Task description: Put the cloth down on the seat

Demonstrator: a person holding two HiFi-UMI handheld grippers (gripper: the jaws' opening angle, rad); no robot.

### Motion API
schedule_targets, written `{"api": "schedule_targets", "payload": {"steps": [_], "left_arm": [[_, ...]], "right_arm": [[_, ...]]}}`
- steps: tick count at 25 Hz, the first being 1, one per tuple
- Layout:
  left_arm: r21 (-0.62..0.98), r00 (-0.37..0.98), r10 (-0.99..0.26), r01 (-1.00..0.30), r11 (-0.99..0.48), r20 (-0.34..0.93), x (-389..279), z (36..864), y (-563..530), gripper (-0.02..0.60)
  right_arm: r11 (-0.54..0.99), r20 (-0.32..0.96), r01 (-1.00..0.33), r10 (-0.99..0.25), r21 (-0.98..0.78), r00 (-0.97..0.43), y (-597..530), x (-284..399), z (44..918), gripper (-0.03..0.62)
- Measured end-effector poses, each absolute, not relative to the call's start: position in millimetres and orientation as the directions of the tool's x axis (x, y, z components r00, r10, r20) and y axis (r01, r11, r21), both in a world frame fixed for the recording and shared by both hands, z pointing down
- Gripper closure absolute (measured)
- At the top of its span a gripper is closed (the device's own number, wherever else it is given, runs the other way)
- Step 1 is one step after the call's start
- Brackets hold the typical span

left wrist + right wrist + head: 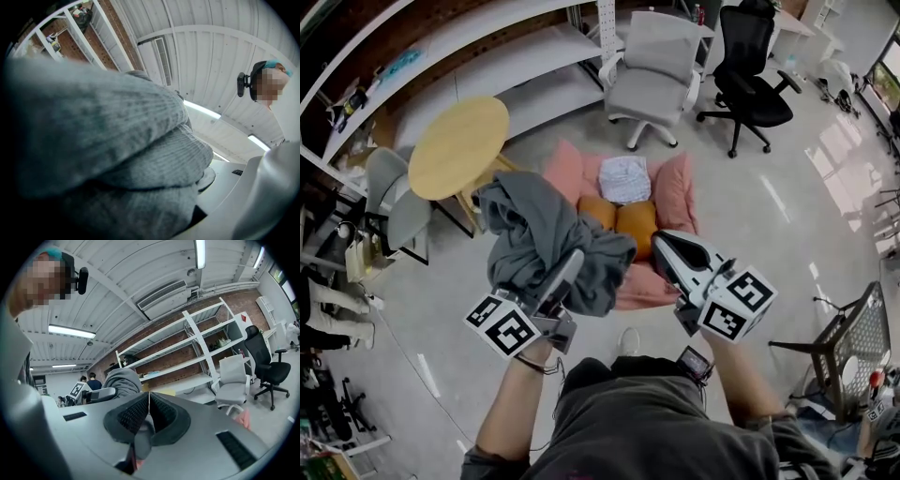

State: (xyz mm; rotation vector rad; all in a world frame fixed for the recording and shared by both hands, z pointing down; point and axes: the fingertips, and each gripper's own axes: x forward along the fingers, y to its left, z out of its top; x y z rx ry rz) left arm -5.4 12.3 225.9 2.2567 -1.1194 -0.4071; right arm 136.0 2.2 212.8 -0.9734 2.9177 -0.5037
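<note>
A bunched grey cloth (546, 242) hangs over my left gripper (560, 267), which is shut on it in front of me. In the left gripper view the cloth (117, 150) fills almost everything, with one pale finger (267, 197) showing at the right. Beyond the grippers on the floor lies the pink seat (677, 192), holding two orange cushions (628, 223) and a white patterned pillow (625, 178). My right gripper (662, 246) is beside the cloth, clear of it. Its black pads (149, 404) meet with nothing held. From there the cloth (123, 379) shows to the left.
A round wooden table (459, 145) stands left of the seat, with grey chairs (394, 197) beside it. A grey office chair (652, 70) and a black one (750, 75) stand behind the seat. White shelves (441, 56) line the far wall. A wire rack (853, 347) is at the right.
</note>
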Motion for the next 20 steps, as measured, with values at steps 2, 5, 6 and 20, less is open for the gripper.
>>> {"api": "schedule_targets", "payload": {"steps": [2, 5, 6, 20], "left_arm": [[0.636, 0.597, -0.802, -0.615, -0.466, -0.011, -4, 235, -8, 0.272], [0.652, 0.591, -0.806, -0.609, -0.451, -0.005, -6, 250, -42, 0.272], [0.653, 0.59, -0.808, -0.612, -0.446, 0.001, -7, 254, -54, 0.272], [0.711, 0.58, -0.813, -0.594, -0.376, 0.055, -99, 336, -286, 0.272]], "right_arm": [[0.747, 0.085, -0.586, -0.593, -0.314, -0.801, -13, 142, 219, 0.577], [0.737, 0.101, -0.598, -0.6, -0.314, -0.793, -36, 148, 228, 0.577], [0.735, 0.107, -0.601, -0.602, -0.314, -0.791, -44, 148, 231, 0.577], [0.645, 0.278, -0.673, -0.614, -0.362, -0.739, -207, 89, 305, 0.577]]}}
